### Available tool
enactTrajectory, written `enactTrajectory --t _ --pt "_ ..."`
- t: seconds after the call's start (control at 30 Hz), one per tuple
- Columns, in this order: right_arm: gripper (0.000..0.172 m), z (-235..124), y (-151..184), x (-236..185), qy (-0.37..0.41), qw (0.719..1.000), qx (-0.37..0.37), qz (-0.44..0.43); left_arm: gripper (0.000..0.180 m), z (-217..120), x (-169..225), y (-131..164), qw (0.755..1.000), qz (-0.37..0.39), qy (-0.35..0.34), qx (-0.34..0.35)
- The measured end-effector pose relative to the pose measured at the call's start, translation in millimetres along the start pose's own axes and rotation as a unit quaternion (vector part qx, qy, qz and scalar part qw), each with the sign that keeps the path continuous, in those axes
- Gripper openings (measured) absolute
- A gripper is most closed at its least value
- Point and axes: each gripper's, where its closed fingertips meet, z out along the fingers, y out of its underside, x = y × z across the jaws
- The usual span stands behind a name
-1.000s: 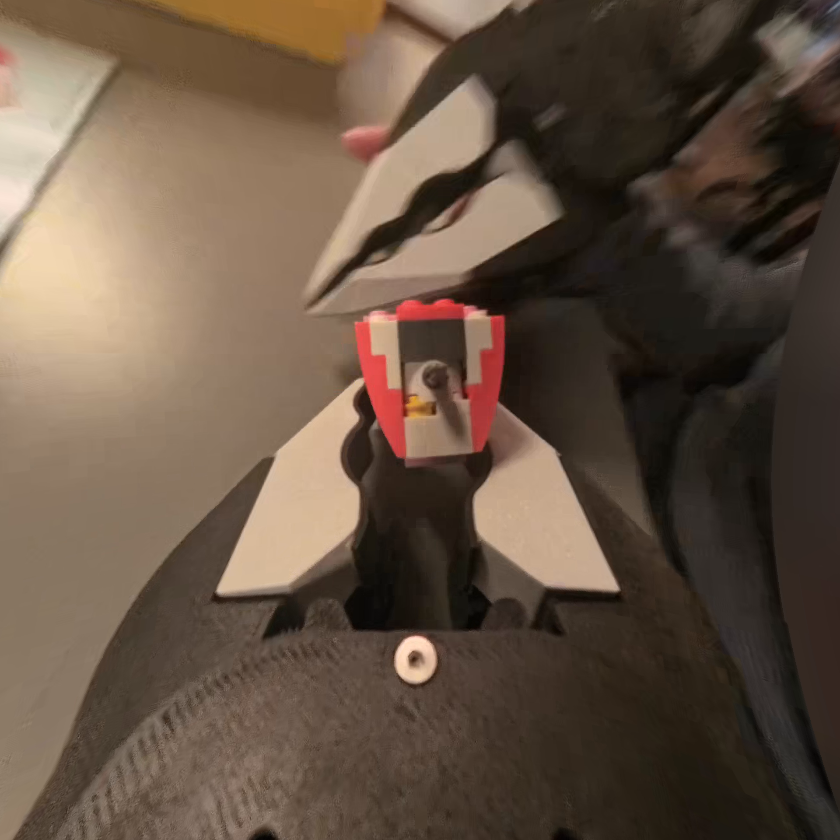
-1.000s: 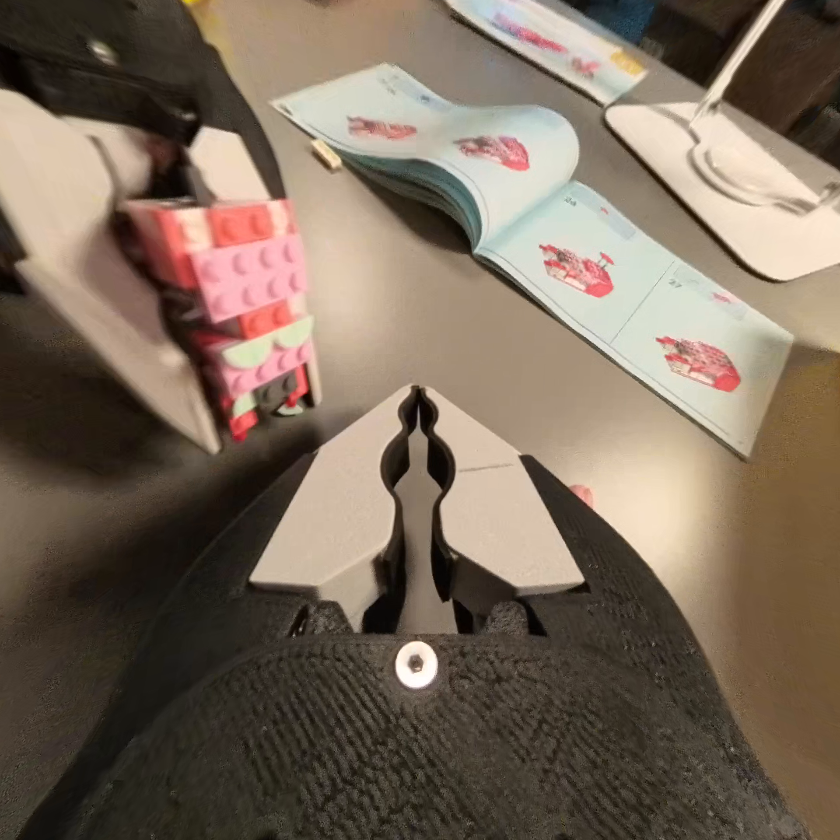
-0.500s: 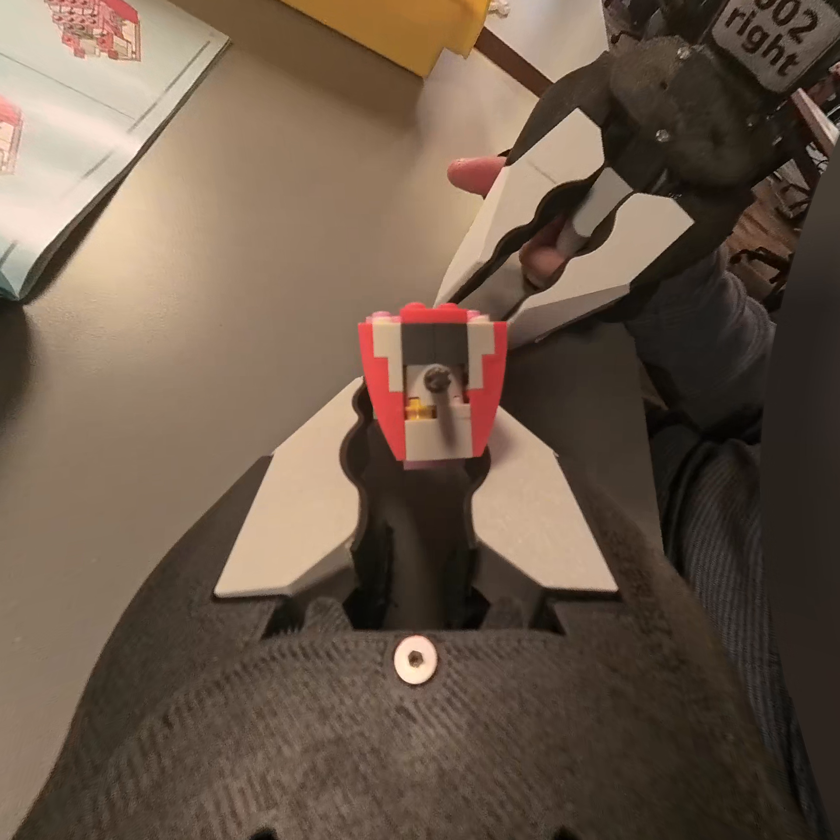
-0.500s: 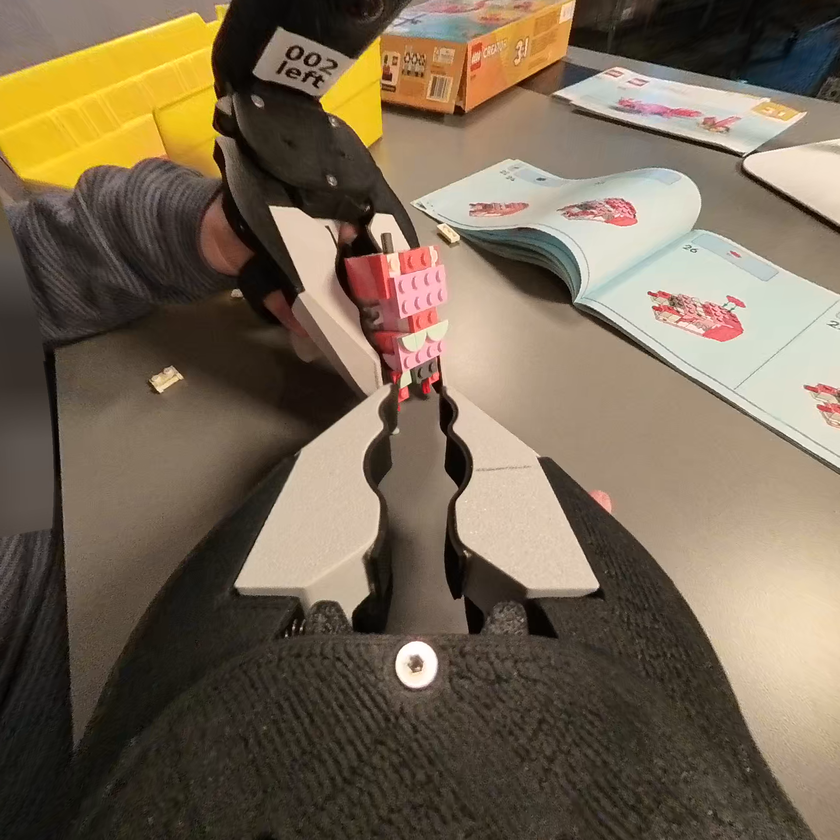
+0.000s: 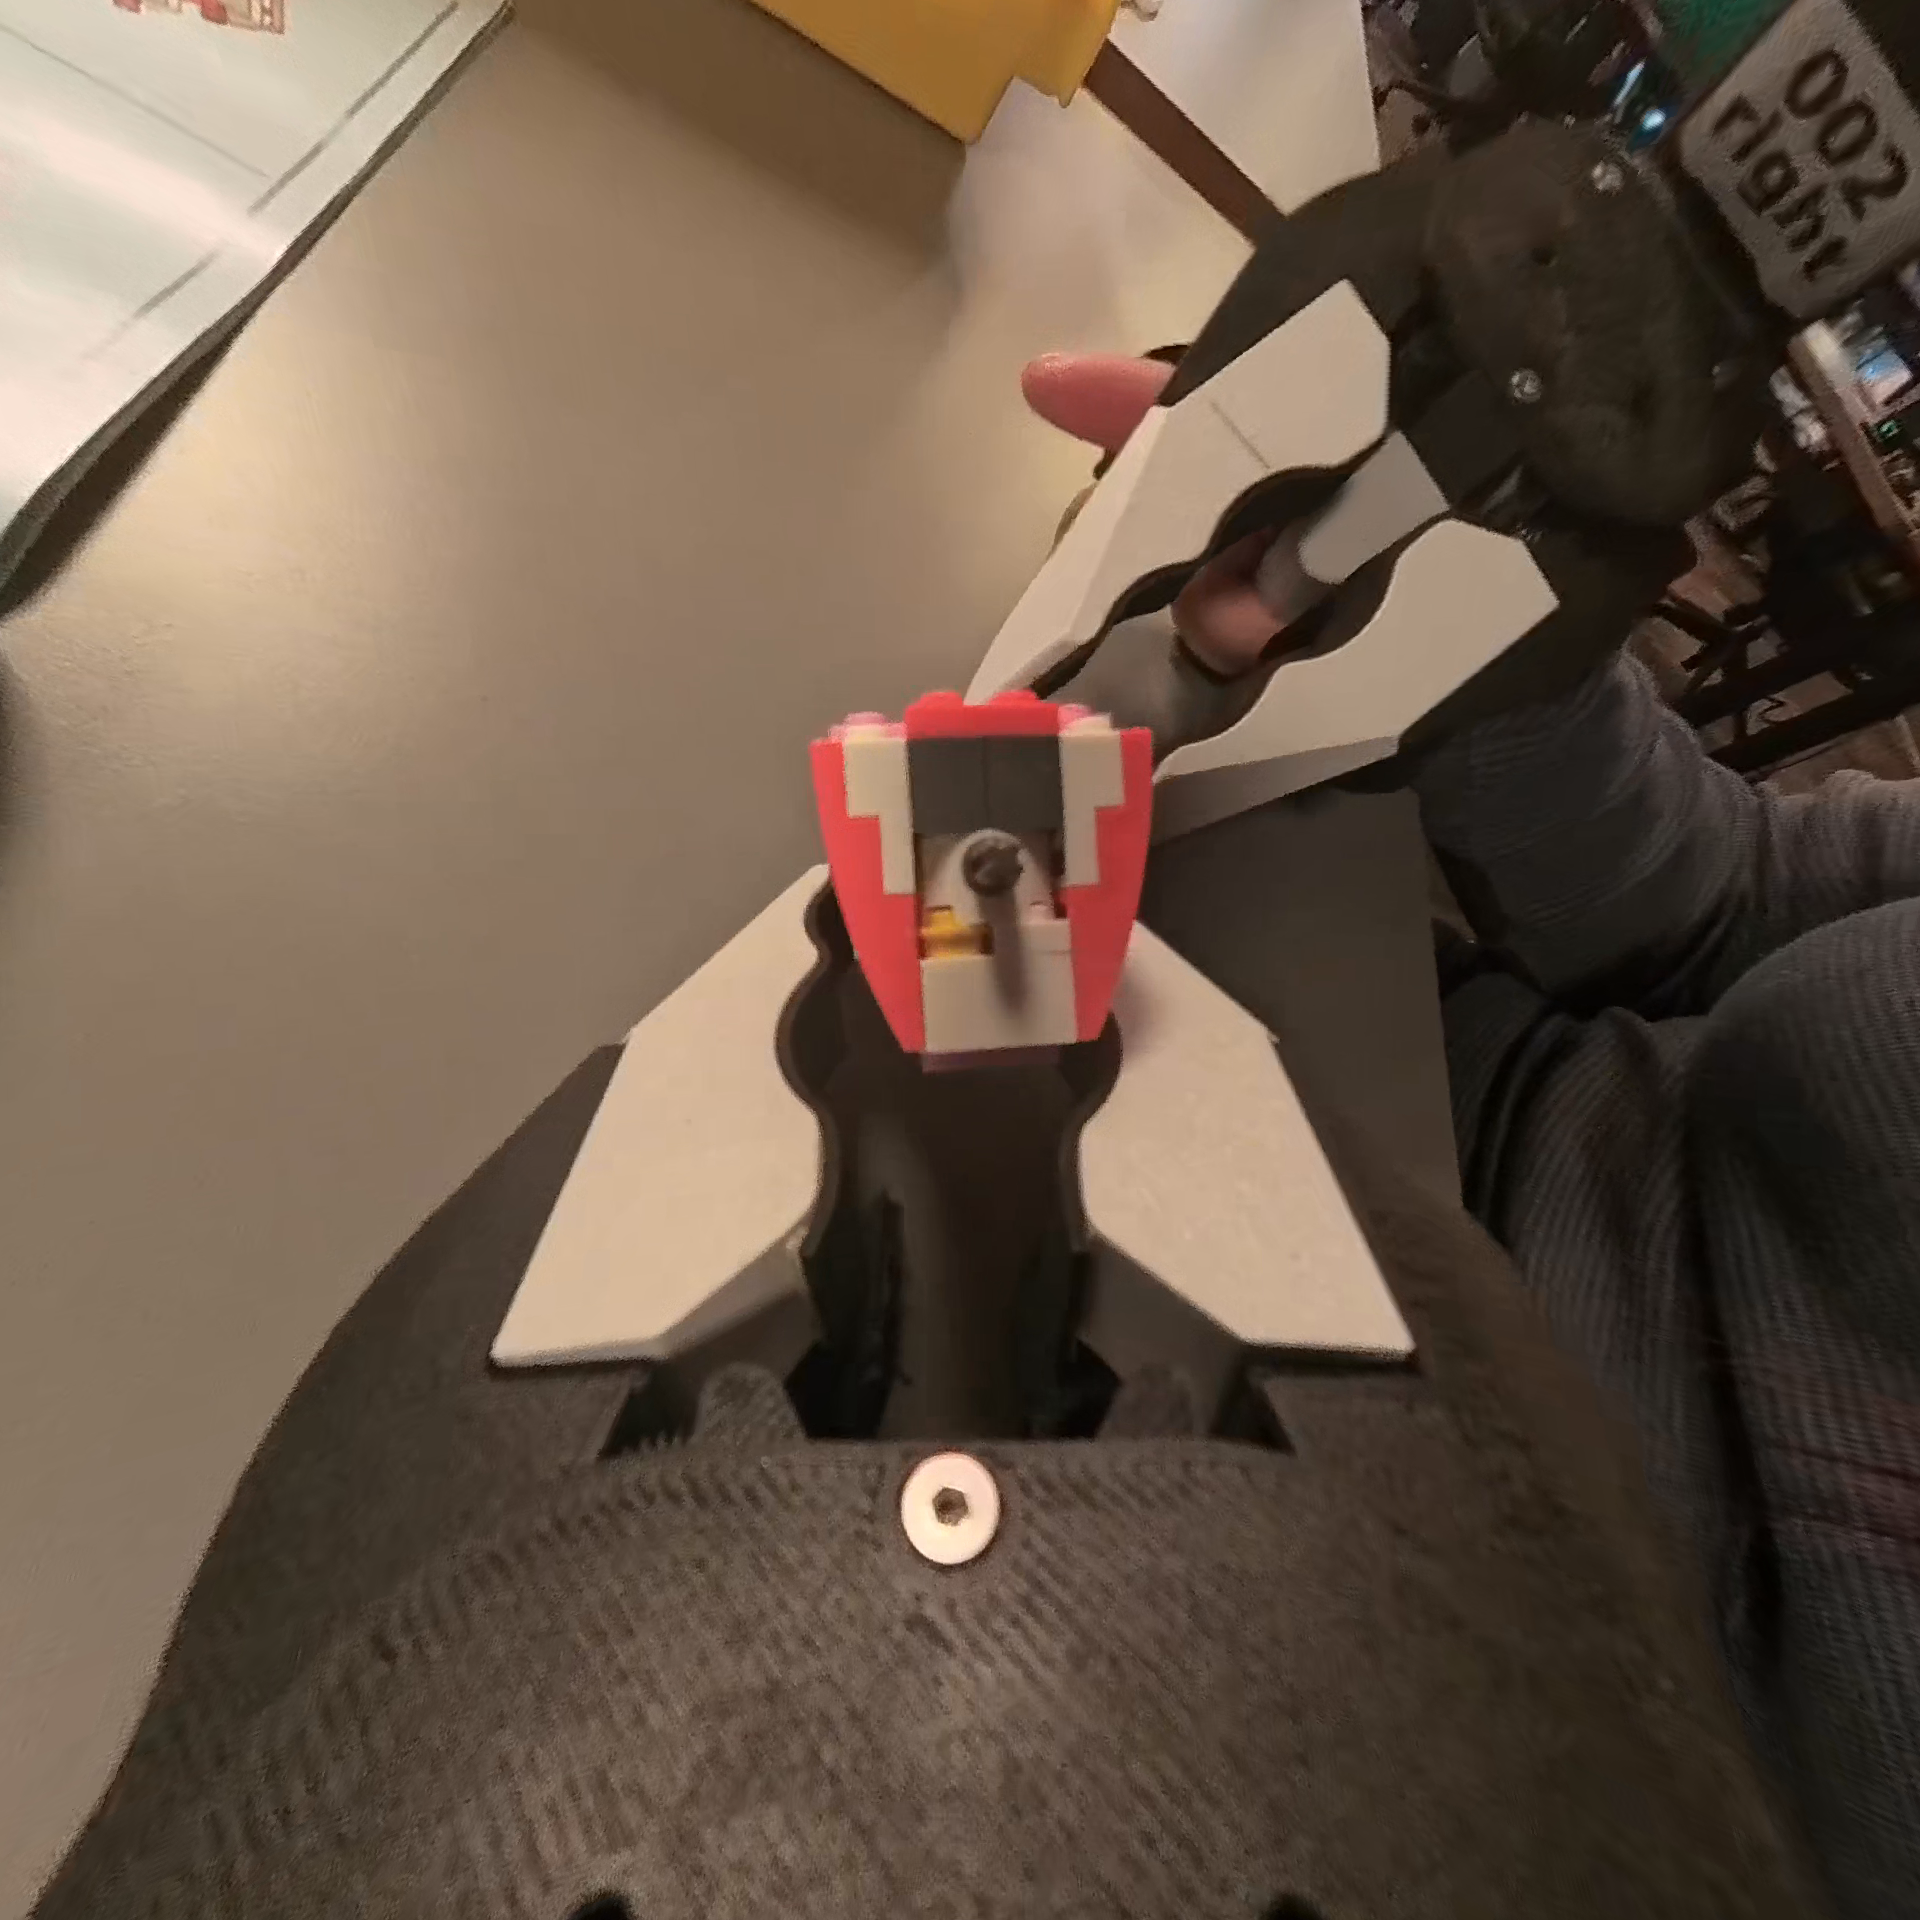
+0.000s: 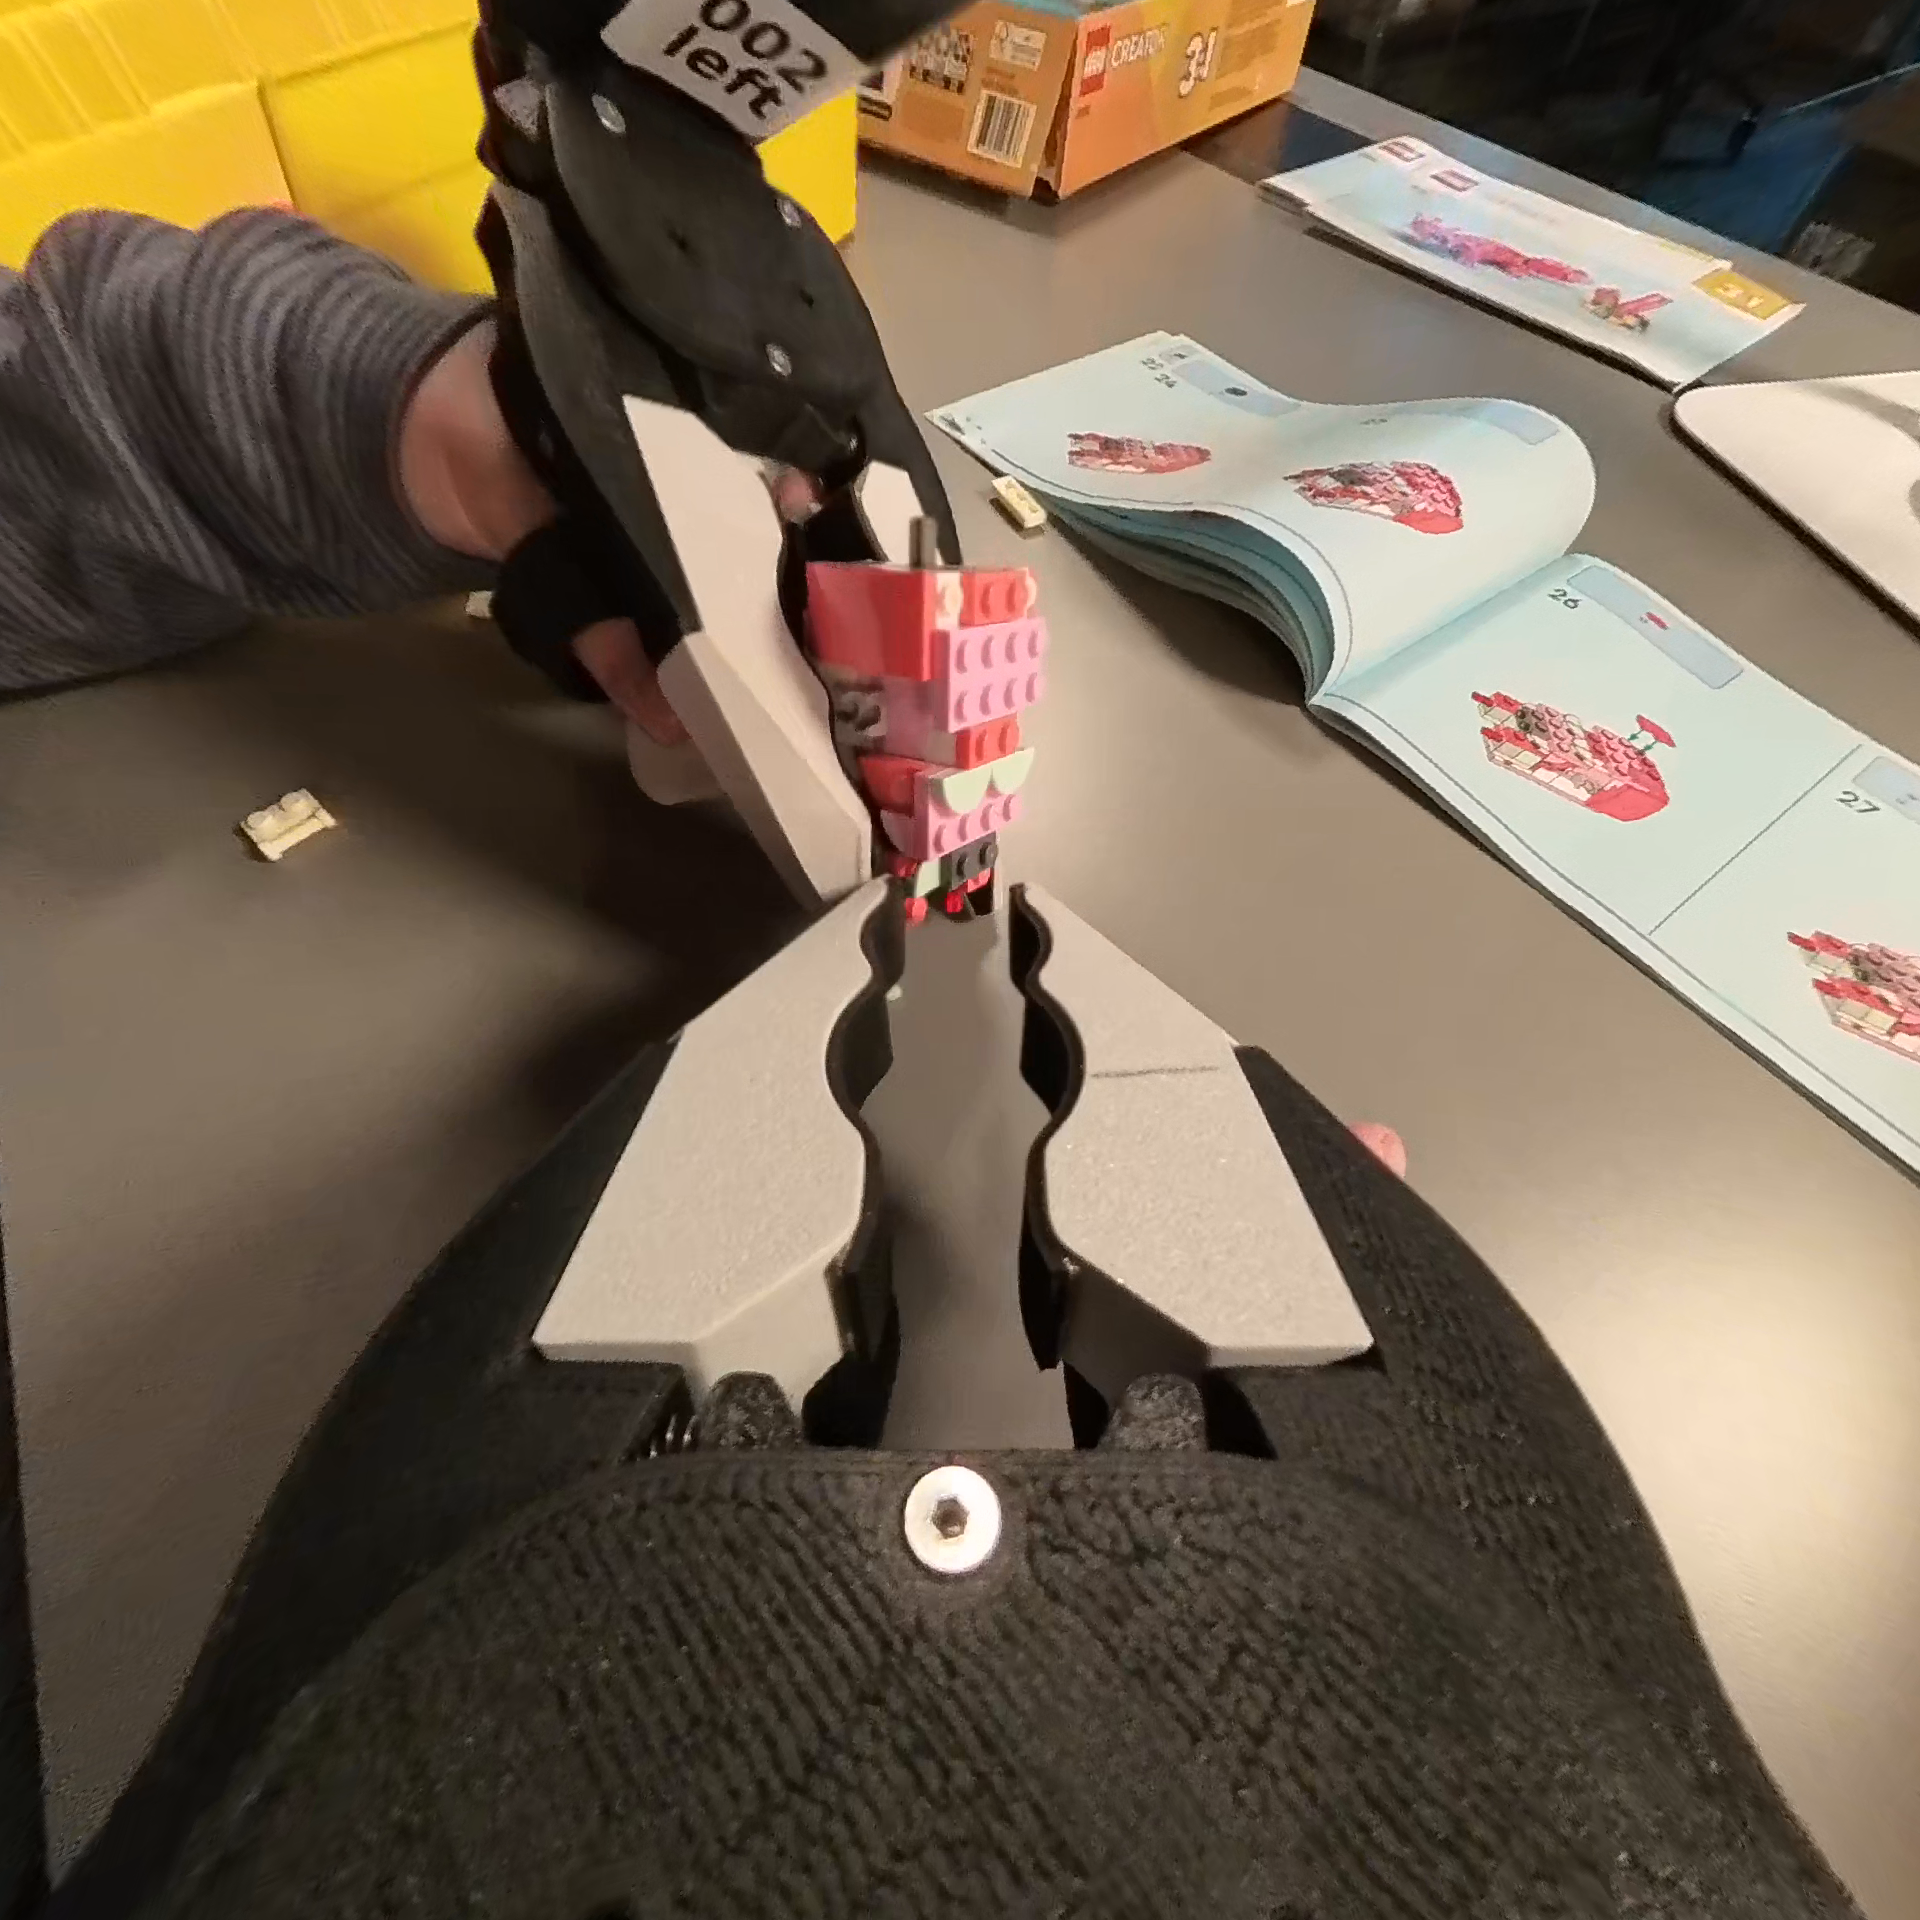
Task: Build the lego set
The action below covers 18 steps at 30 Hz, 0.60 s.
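The left claw (image 5: 982, 935) is clamped on a red, pink and grey brick model (image 5: 982, 883), both fingers pressed against its sides, holding it above the dark surface (image 6: 1299, 987). The right claw (image 6: 940, 904) stands partly open with nothing in its grip, its tips just at the model's lower end. An open instruction booklet (image 6: 1455, 582) lies to the right, a small pale brick (image 6: 289, 823) to the left, and yellow bins (image 6: 156, 135) at the far left.

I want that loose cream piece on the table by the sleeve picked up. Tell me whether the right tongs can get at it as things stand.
Probably yes. The right tongs stand open and hold nothing, and the cream piece lies alone on bare table. Only the left tongs, shut on the brick model, sit close; swinging left below them looks free.
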Motion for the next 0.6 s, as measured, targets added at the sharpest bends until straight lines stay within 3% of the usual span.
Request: enactTrajectory --t 0.6 --pt "0.024 -2.0 -3.9 2.2 0.034 0.999 0.012 -0.039 0.037 -2.2 4.0 2.3 0.999 -0.036 0.033 0.000"
